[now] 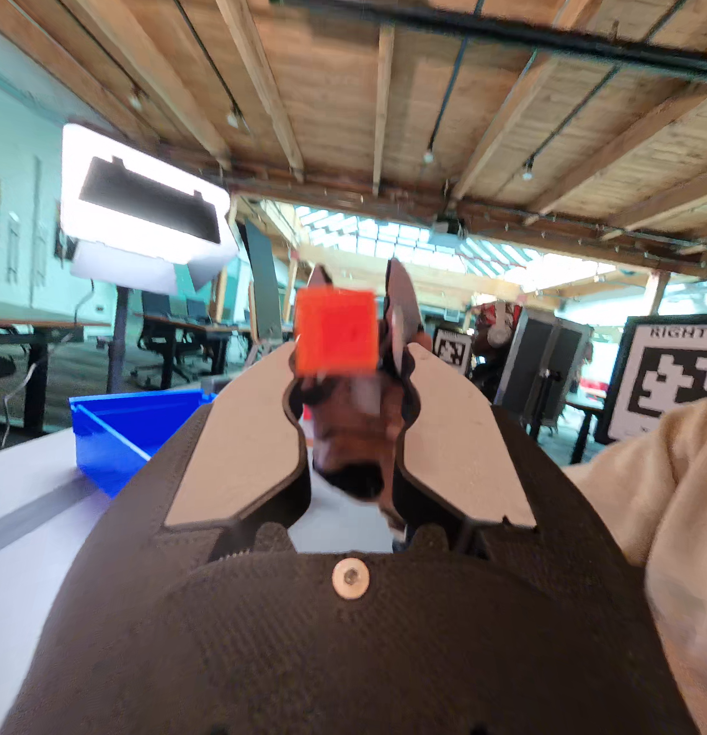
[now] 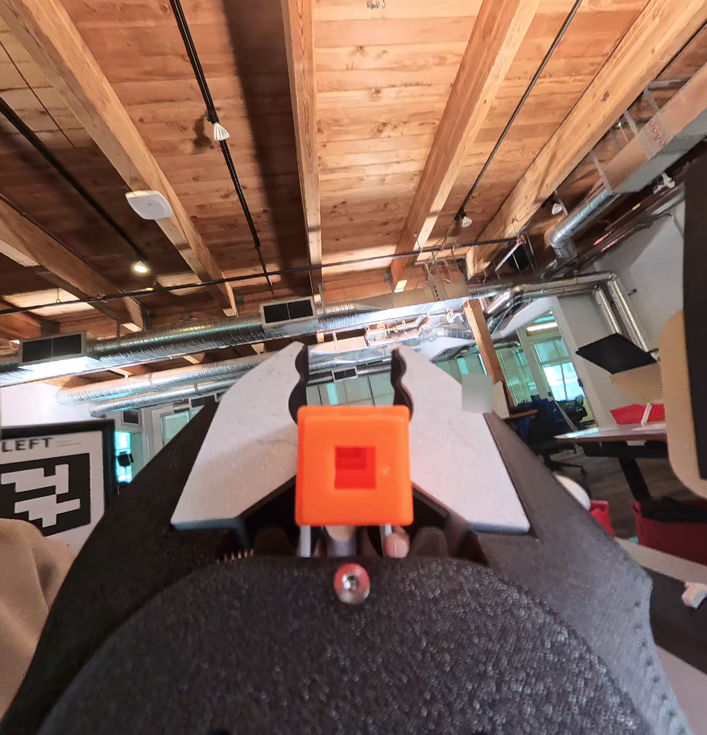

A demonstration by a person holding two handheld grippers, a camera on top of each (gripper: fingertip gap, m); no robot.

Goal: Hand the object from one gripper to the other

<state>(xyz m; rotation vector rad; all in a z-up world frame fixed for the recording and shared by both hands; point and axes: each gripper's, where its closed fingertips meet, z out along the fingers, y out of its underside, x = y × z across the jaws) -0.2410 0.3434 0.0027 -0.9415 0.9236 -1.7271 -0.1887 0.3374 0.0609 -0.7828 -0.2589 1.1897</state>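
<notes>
An orange cube with a square recess in its face sits deep between the fingers of my right gripper, which is shut on it and points up at the ceiling. In the left wrist view the cube is blurred. It sits at the tips of my left gripper, whose jaws stand open around it. The right gripper's dark fingers rise on either side of the cube. The hand holding that gripper shows between my left fingers.
A blue bin stands on the white table to the left. A bright light panel hangs above it. A beige sleeve and a black-and-white marker board fill the right. Desks and chairs stand beyond. Left tips to right tips: about 8 cm.
</notes>
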